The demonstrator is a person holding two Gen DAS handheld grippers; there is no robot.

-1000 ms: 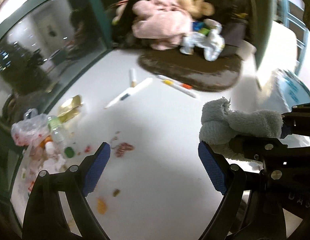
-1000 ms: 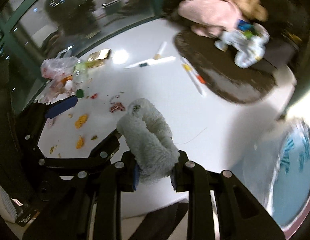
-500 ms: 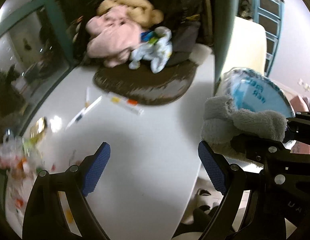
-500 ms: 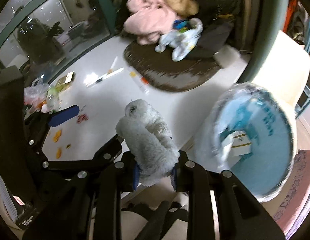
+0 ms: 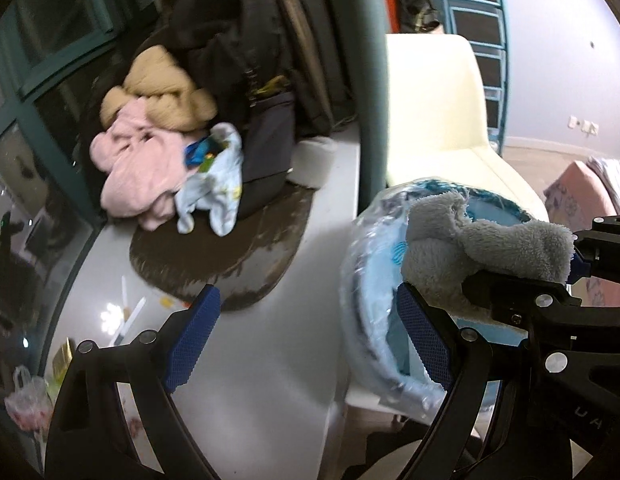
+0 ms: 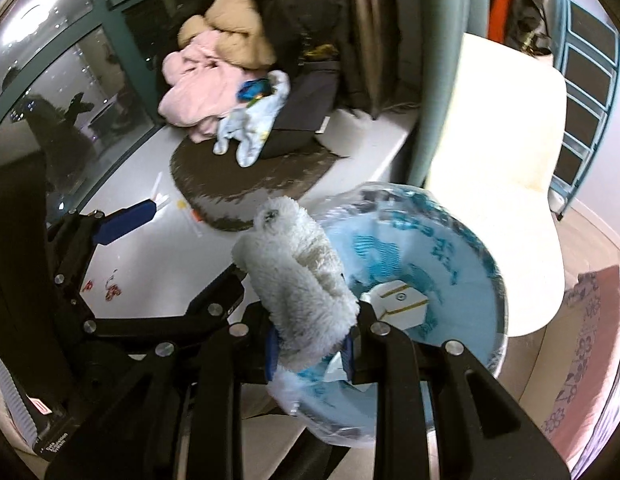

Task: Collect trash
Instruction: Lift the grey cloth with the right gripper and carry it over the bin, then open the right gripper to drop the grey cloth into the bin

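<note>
The lined bin (image 6: 462, 248) stands beside the white table (image 5: 278, 320), tilted open toward the grippers, ready to take whatever is dropped. Over its rim, the right gripper (image 6: 310, 356) has its jaws clamped on a fluffy white cloth (image 6: 298, 276), rolled thick. The left gripper (image 5: 306, 340) gapes wide, holding nothing. Scraps (image 6: 110, 288) litter the tabletop, well apart from the bin.

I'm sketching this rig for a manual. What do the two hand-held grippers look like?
Both are matte black linkage frames with silver bolt heads and blue textured finger pads. The left hand-held gripper and the right hand-held gripper look alike. No cables or sleeves show.
</note>
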